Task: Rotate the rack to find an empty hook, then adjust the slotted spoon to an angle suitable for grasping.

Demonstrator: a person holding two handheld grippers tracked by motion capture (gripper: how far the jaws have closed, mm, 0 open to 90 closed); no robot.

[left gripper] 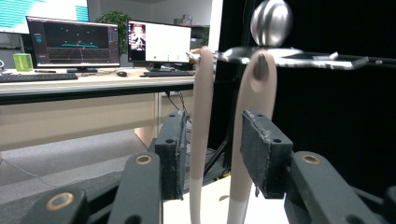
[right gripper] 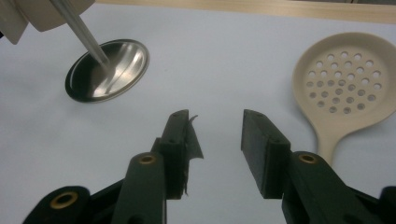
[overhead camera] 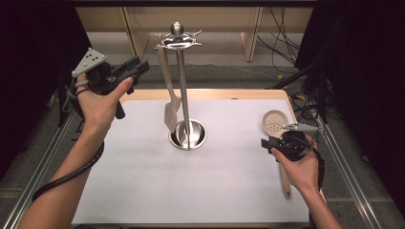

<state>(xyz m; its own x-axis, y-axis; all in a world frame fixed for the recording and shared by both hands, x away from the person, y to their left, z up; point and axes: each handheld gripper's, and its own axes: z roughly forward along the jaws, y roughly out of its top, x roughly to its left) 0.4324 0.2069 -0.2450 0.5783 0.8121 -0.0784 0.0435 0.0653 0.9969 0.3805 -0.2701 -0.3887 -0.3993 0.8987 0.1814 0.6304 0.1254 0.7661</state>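
Tongs come first: the left tongs (overhead camera: pixel 136 67) sit in the upper left of the high view, held well above the counter (overhead camera: pixel 143 181) and aimed toward the top of the utensil stand (overhead camera: pixel 183 90). In the left gripper view their jaws stand apart, with the handles of hanging utensils in the gap: a beige handle (left gripper: pixel 202 130) just right of the left pad and a second beige handle (left gripper: pixel 252 121) close by the right pad; neither pad visibly presses on them. The second handle hangs by its hole from the stand's hook ring (left gripper: pixel 299 58) under the round steel knob (left gripper: pixel 271 22). In the high view a beige spatula (overhead camera: pixel 170 95) hangs from that ring down beside the steel pole, its blade ending just above the round steel base (overhead camera: pixel 189 135) at the centre of the frame. The right tongs (overhead camera: pixel 266 144) are at the right of the high view, low over the white counter; in the right gripper view their jaws are half spread with nothing between them, only bare counter. A beige slotted skimmer (right gripper: pixel 348 79) lies flat to the upper right of those jaws, its handle running down beside the right jaw. The stand's base shows in the upper left of that view.
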